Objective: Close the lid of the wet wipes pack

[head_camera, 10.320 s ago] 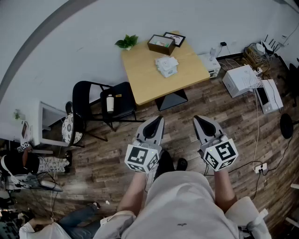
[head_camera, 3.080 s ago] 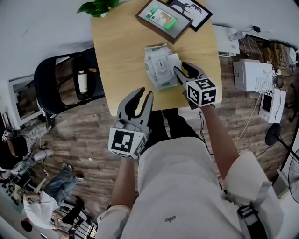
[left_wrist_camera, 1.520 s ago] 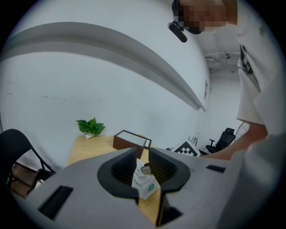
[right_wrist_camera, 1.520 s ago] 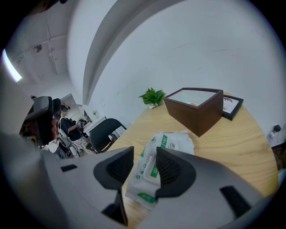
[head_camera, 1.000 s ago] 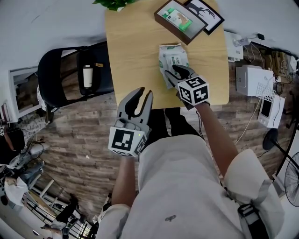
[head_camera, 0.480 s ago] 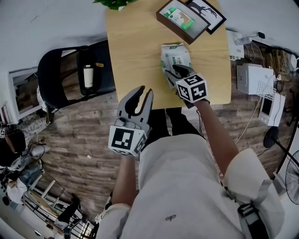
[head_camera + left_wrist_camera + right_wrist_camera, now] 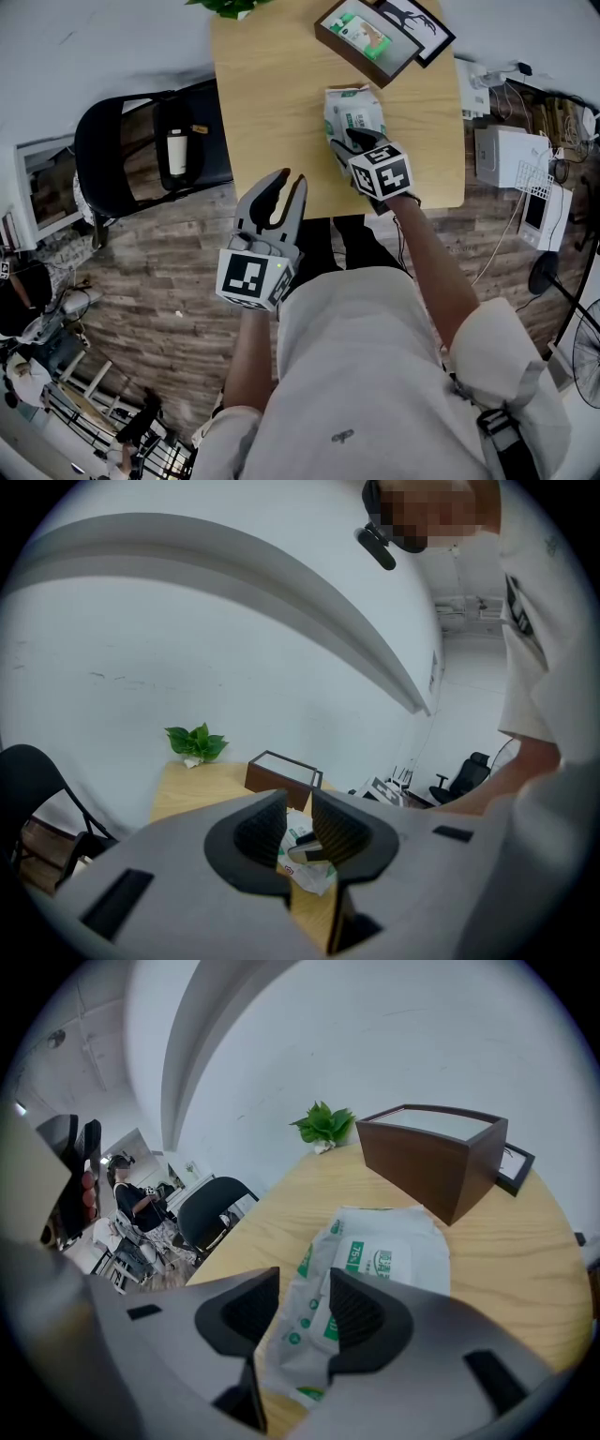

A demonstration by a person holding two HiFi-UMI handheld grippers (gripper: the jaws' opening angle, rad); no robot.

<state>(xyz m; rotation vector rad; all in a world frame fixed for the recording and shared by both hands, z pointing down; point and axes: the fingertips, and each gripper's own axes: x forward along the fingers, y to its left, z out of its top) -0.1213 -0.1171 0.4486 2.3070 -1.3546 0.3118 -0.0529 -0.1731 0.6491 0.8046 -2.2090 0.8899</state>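
One white, green-printed wet wipes pack (image 7: 370,1288), its lid (image 7: 392,1262) lying flat

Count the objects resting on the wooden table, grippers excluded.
4: plant at the far left corner, brown box and picture frame far right, wet wipes pack by the right gripper.

This is looking like an office workroom; a small wooden table (image 7: 272,103) is standing by a white wall (image 7: 94,47) on plank flooring (image 7: 159,272); a black chair (image 7: 103,155) is sitting at its left; white machines (image 7: 506,155) and tangled cables (image 7: 562,117) are lying at the right; a swivel chair (image 7: 466,771) is standing far off.
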